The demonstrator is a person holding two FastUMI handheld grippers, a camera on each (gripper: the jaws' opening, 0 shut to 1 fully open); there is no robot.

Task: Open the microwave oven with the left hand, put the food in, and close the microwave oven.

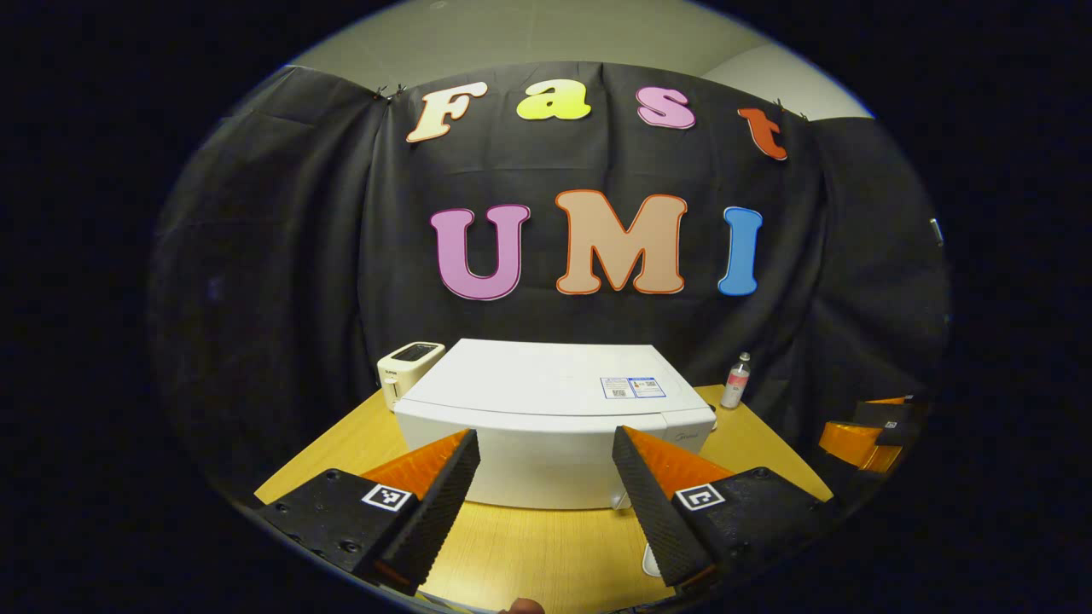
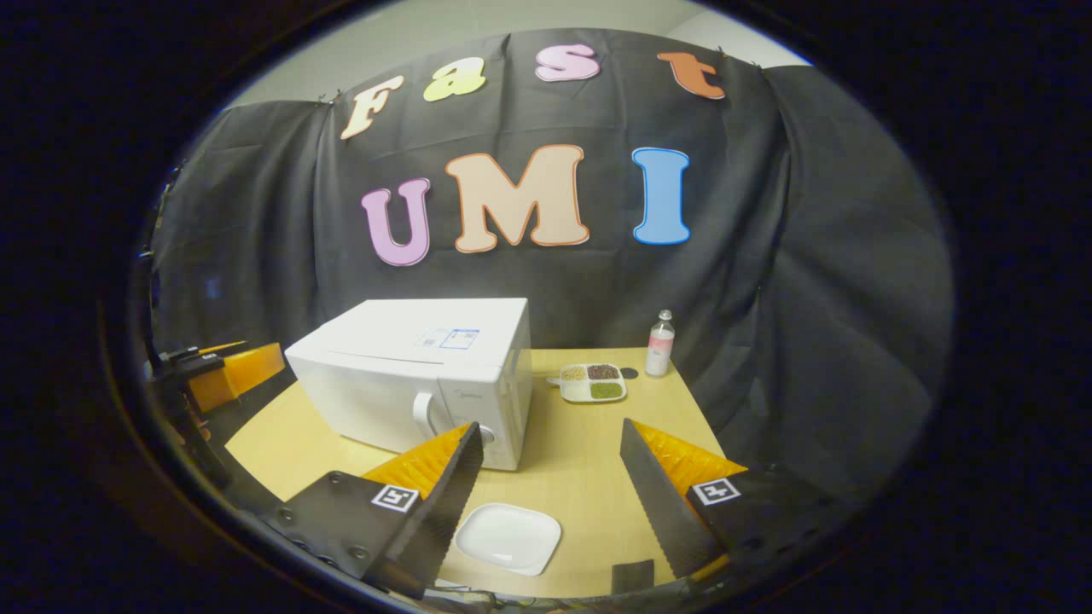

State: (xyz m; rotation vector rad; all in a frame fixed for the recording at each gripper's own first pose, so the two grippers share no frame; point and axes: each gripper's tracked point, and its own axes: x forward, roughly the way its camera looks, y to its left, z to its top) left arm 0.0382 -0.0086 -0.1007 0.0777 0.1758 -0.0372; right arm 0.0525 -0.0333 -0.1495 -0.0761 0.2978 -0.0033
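Nearest the camera in the left gripper view, the left gripper has its fingers spread wide with nothing between them, held above the wooden tabletop and facing the microwave oven. That white oven sits on the tabletop with its door closed; from this side its flat top and plain wall show. A white toaster stands just beside the oven's far left corner, and a small clear bottle stands near its far right corner. Off to the right edge the other gripper is seen, well apart from the oven.

In the right gripper view, the right gripper likewise has its fingers spread apart and holds nothing. Between them, close to the near edge of the tabletop, lies a white square plate, bare. The microwave oven stands to the left, its curved handle and knob on the front face. Right of it sits a divided tray of food with three fillings, apart from the oven, and the bottle stands just behind that tray. The left gripper shows at the left edge.
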